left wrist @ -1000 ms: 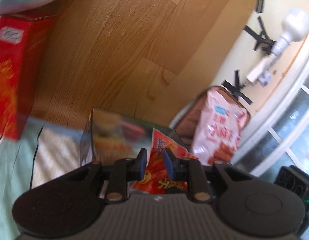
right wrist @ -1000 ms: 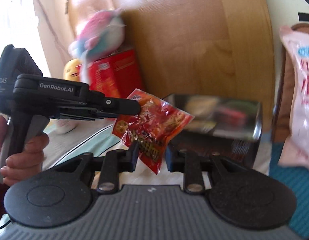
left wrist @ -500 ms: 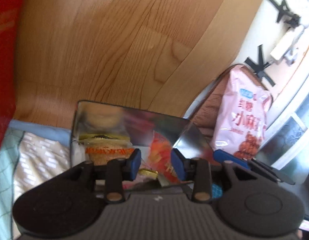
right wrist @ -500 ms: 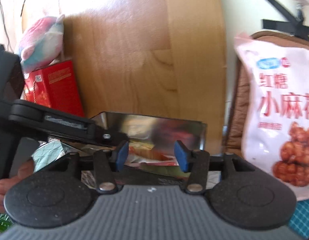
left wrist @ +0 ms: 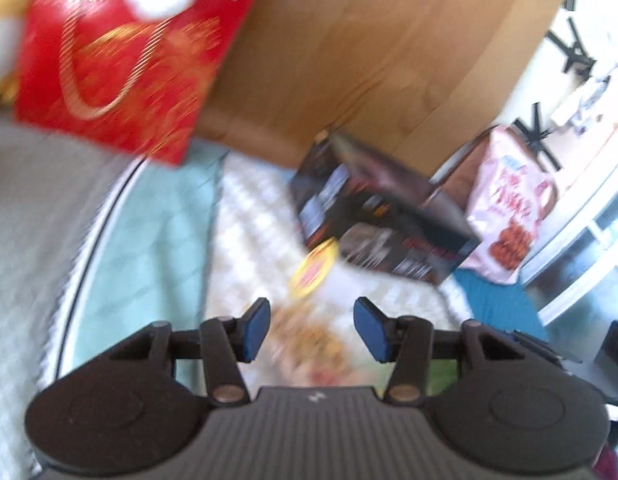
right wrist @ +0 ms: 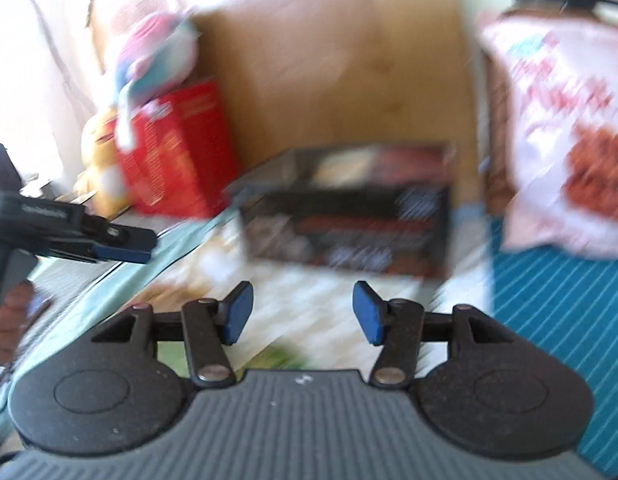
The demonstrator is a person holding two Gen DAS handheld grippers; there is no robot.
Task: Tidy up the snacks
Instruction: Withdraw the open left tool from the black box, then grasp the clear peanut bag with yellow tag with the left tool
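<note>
Two hand-held grippers are seen. The left hand-held gripper (left wrist: 311, 328) is released: its jaws have just been opening, nothing is pinched, and a blurred snack packet (left wrist: 309, 340) lies on the cloth just beyond the blue pads (left wrist: 255, 330), with a yellow packet (left wrist: 313, 269) a little farther out. The right hand-held gripper (right wrist: 303, 312) is likewise released, its jaws standing apart over bare patterned cloth (right wrist: 309, 300) after having opened within the last second; a green packet (right wrist: 279, 356) is glimpsed close under it. In the right view the left hand-held gripper is seen from the side, gripped by a hand (right wrist: 5, 324). One dark box (left wrist: 383, 224) stands ahead of both grippers, against the wooden board (left wrist: 369, 60); its contents cannot be made out through the blur. One red box (left wrist: 121, 56) stands to the left, with one plush toy (right wrist: 157, 56) on top of it and a yellow toy (right wrist: 99, 152) beside it. One large pink snack bag (right wrist: 561, 140) leans at the right, beside the dark box, over a blue striped cloth (right wrist: 557, 312).
</note>
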